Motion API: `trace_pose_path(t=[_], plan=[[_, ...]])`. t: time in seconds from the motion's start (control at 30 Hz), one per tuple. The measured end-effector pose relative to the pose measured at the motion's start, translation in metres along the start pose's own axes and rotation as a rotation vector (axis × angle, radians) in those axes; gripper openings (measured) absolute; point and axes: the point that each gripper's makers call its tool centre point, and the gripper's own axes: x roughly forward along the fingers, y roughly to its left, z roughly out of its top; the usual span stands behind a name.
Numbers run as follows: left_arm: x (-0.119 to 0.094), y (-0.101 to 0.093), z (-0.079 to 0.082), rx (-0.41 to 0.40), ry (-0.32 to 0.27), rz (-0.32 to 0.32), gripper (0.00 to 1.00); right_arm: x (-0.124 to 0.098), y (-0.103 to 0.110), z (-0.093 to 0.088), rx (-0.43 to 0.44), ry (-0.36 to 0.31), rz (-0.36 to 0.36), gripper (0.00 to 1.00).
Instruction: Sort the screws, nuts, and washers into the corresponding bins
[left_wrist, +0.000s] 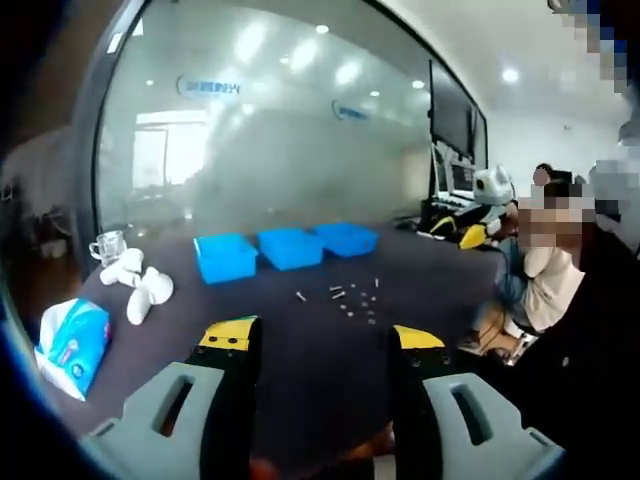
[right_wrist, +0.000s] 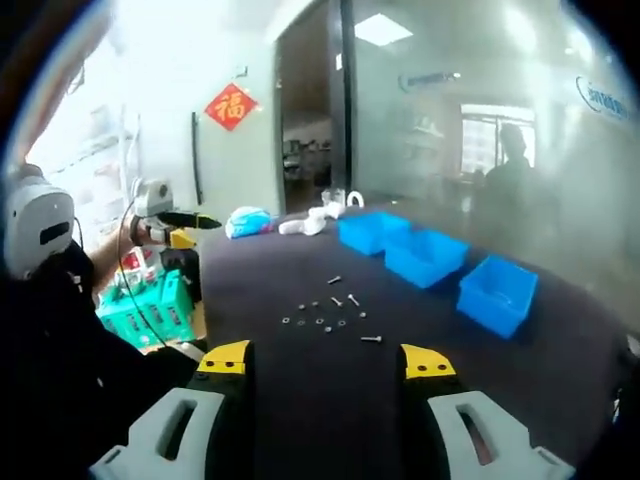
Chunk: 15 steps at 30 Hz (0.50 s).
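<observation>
Three blue bins stand in a row on the dark table (left_wrist: 300, 370): left bin (left_wrist: 225, 256), middle bin (left_wrist: 291, 247), right bin (left_wrist: 347, 238). Several small screws, nuts and washers (left_wrist: 345, 297) lie scattered in front of them. My left gripper (left_wrist: 322, 335) hangs open short of the parts, with nothing between its jaws. In the right gripper view the same bins (right_wrist: 427, 256) run along the right side and the small parts (right_wrist: 330, 310) lie mid-table. My right gripper (right_wrist: 326, 358) is open and holds nothing, just short of the parts.
A white object (left_wrist: 140, 283), a clear glass cup (left_wrist: 108, 246) and a blue-white tissue pack (left_wrist: 72, 343) sit at the table's left end. A person (left_wrist: 560, 290) sits at the right with another yellow-tipped gripper (left_wrist: 474, 235). A frosted glass wall (left_wrist: 280, 140) stands behind the table.
</observation>
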Motion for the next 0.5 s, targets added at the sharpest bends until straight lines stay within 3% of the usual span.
trace_pose_path(t=[0.5], plan=[[0.002,0.0,-0.003,0.002,0.015,-0.012,0.48,0.027,-0.009,0.011,-0.039,0.105,0.077,0.45]])
